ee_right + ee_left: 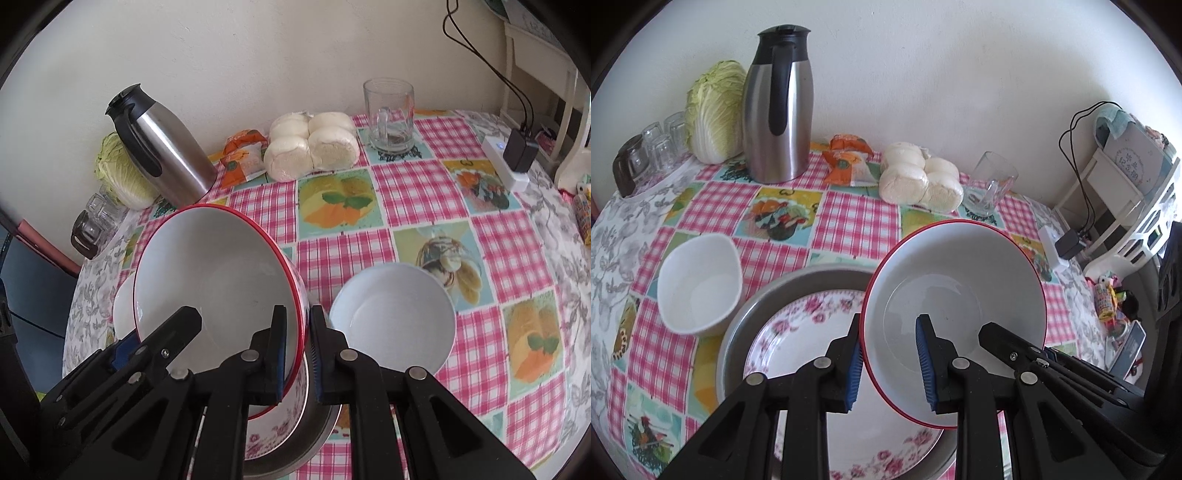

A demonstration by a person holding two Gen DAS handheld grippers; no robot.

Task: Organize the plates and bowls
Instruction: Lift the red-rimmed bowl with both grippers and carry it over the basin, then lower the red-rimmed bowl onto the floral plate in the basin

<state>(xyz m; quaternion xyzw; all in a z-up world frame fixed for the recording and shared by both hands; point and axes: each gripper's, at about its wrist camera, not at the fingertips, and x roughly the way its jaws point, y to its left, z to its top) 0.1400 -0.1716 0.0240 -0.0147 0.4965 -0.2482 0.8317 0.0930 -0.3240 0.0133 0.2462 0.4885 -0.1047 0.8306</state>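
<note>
A red-rimmed white bowl (956,291) is held tilted above a pink-flowered plate (798,339) that lies in a grey metal pan (738,321). My left gripper (890,350) straddles the bowl's left rim, its jaws a little apart from the wall. My right gripper (297,354) is shut on the bowl's right rim (221,280); its black finger also shows in the left wrist view (1008,339). A white squarish bowl (700,284) sits left of the pan. A plain white bowl (393,321) sits right of the pan.
At the back of the checked tablecloth (417,192) stand a steel thermos (779,107), a cabbage (714,110), glasses (661,144), an orange packet (849,158), bagged buns (919,177) and a glass mug (991,184). A power strip (504,162) lies at the right edge.
</note>
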